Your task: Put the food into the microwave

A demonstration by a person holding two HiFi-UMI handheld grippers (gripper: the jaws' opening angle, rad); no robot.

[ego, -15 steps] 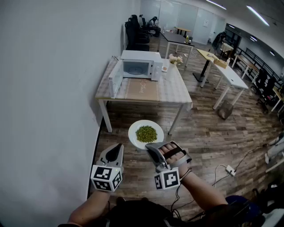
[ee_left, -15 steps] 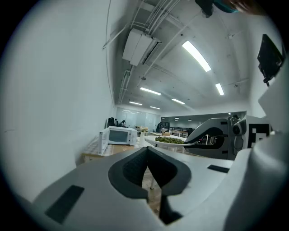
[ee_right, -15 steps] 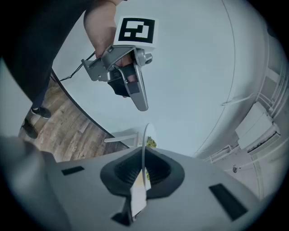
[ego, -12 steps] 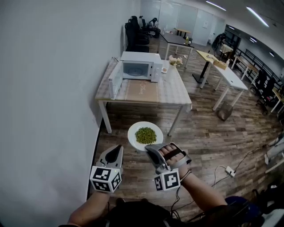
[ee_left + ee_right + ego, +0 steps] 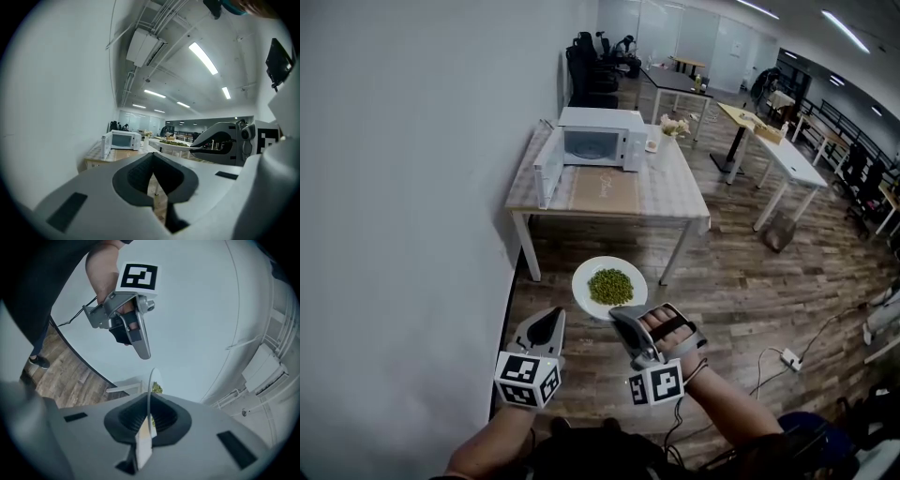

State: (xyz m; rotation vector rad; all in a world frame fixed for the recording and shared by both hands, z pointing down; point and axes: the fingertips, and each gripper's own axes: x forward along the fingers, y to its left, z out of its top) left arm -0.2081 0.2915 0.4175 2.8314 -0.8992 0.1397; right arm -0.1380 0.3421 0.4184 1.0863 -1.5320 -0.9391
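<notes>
A white plate heaped with green peas hangs level above the wooden floor, held by its near rim in my right gripper, which is shut on it. In the right gripper view the plate runs edge-on between the jaws, with the peas just beyond. My left gripper hovers to the plate's left, shut and holding nothing. The white microwave stands at the back of a table ahead, its door swung open to the left.
A white wall runs close along my left. A small vase of flowers stands to the right of the microwave. More desks and office chairs fill the room beyond. A power strip and cable lie on the floor at the right.
Almost nothing: the whole view has shifted slightly, and both grippers and the plate keep their places.
</notes>
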